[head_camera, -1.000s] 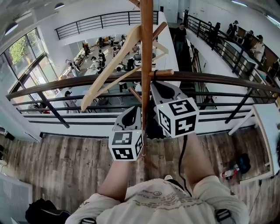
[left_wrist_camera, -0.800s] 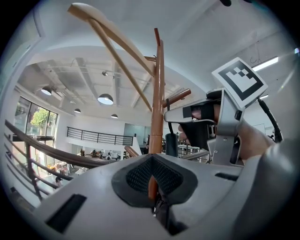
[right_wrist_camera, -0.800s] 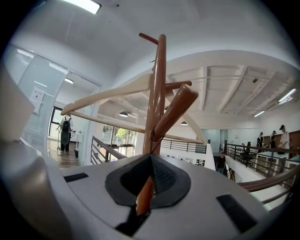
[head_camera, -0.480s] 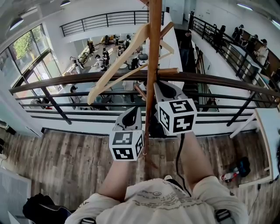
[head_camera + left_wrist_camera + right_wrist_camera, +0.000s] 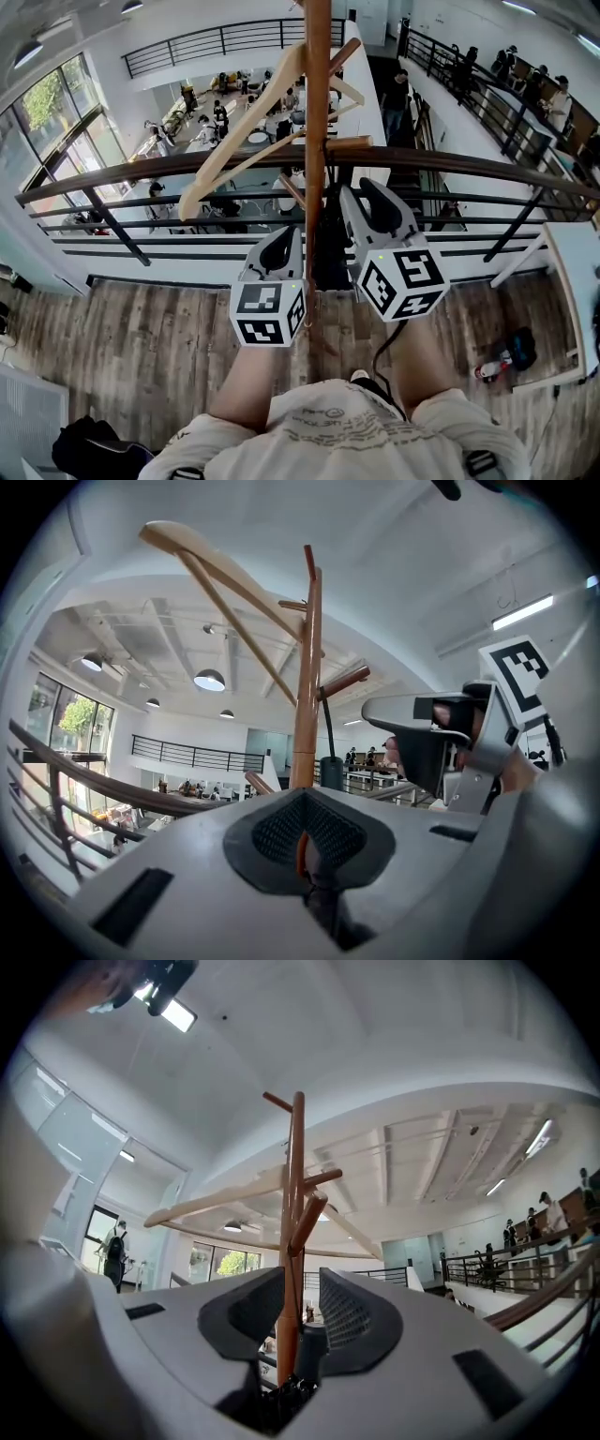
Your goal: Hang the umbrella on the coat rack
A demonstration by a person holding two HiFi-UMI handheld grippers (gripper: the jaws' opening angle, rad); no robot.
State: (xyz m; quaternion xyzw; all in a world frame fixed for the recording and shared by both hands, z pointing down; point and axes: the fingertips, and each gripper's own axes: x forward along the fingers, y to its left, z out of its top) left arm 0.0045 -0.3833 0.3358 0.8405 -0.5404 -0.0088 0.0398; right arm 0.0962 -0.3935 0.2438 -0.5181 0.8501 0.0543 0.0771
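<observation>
The compact black umbrella [image 5: 330, 267], judged light, stiff-cored and slippery-clothed, is seen hung by its strap [image 5: 327, 728] on the coat rack [image 5: 316, 112], unpressed between the opening jaws of the right gripper [image 5: 364, 194], best taken round its firm middle, with the left gripper [image 5: 284, 240] clenched shut.

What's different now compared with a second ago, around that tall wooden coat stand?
The right gripper has pulled back from the stand's short wooden peg toward the person, and its jaws are opening, letting go of the black folded umbrella, which hangs by its strap from that peg. The left gripper, shut beside the tall wooden pole, and the pale wooden clothes hanger stayed where they were.
</observation>
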